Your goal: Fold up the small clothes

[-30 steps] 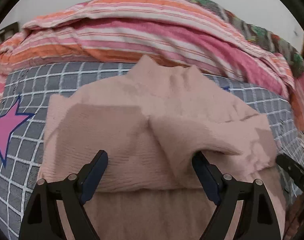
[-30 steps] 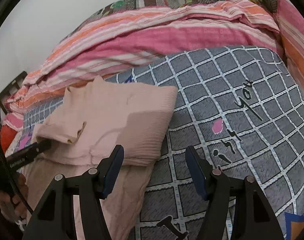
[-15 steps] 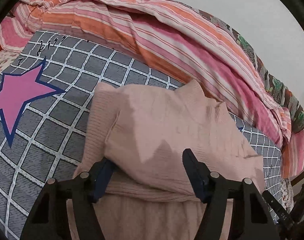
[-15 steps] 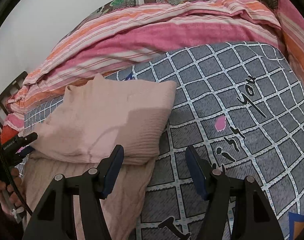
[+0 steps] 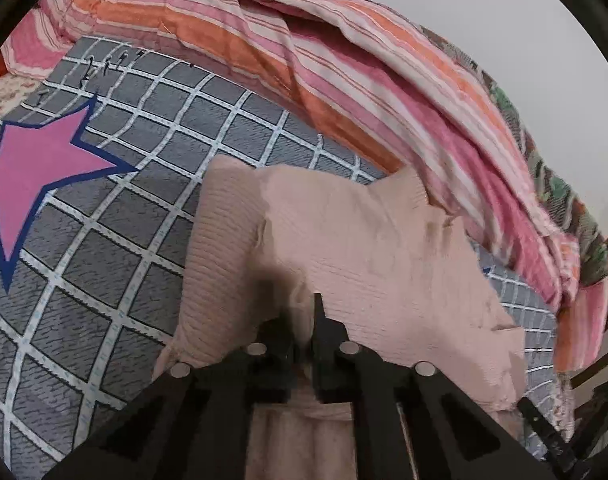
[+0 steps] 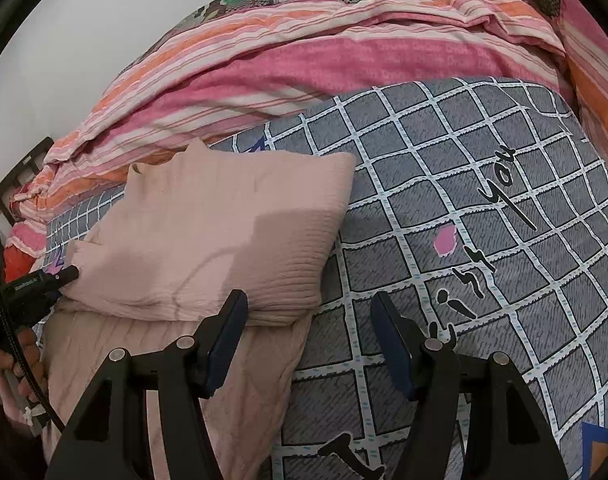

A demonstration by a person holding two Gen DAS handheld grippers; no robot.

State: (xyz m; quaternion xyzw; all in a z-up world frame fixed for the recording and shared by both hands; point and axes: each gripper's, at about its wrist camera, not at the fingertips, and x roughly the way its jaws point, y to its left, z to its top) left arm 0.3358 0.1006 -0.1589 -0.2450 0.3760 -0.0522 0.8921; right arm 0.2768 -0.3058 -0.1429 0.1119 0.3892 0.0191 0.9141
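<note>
Beside the pink star [image 5: 36,172], your left gripper [image 5: 304,320] is clamped on the pink sweater's [image 5: 363,248] folded edge; carry it over flat while the right gripper [image 6: 307,336], jaws apart and empty, steadies.

Ribbed matt pink knit garment [image 5: 383,264] on printed checked cotton sheet [image 5: 116,264].

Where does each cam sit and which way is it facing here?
Left wrist: sits on the left tool, looks down along its fingers at the pink sweater on the grey checked bedsheet; the tool is shut on a pinch of sweater.
Right wrist: sits on the right tool, looks down at the sweater's right edge and the sheet; its tool is open and empty, with the left tool and the hand holding it at the far left.
Shared: sweater, sheet, striped quilt, left tool.
</note>
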